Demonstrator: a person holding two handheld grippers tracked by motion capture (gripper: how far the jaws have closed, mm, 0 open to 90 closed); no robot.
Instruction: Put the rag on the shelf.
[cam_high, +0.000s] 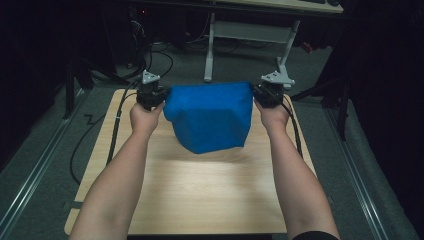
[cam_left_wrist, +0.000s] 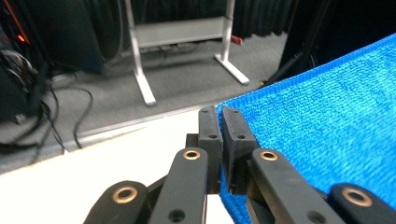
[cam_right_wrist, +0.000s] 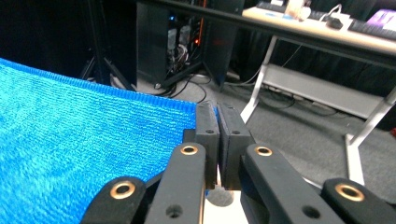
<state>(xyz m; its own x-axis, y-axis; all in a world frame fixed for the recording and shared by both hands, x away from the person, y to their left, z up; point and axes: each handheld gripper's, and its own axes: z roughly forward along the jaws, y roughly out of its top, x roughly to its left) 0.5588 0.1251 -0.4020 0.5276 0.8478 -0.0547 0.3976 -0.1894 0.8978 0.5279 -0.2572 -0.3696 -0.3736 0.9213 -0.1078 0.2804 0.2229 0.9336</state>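
1. Pale wood-grain table (cam_high: 200, 195) stands on grey carpet in a dark room.
2. Blue terry cloth (cam_high: 210, 116) hangs above the table's far half, stretched left-right.
3. Left gripper (cam_high: 150, 94) and right gripper (cam_high: 267, 92) each clench a top corner.

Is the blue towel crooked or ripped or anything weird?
Nothing stands out. The blue towel hangs whole, with no rip showing, stretched between the left gripper and the right gripper, each shut on a top corner. Its top edge looks level above the wooden table.
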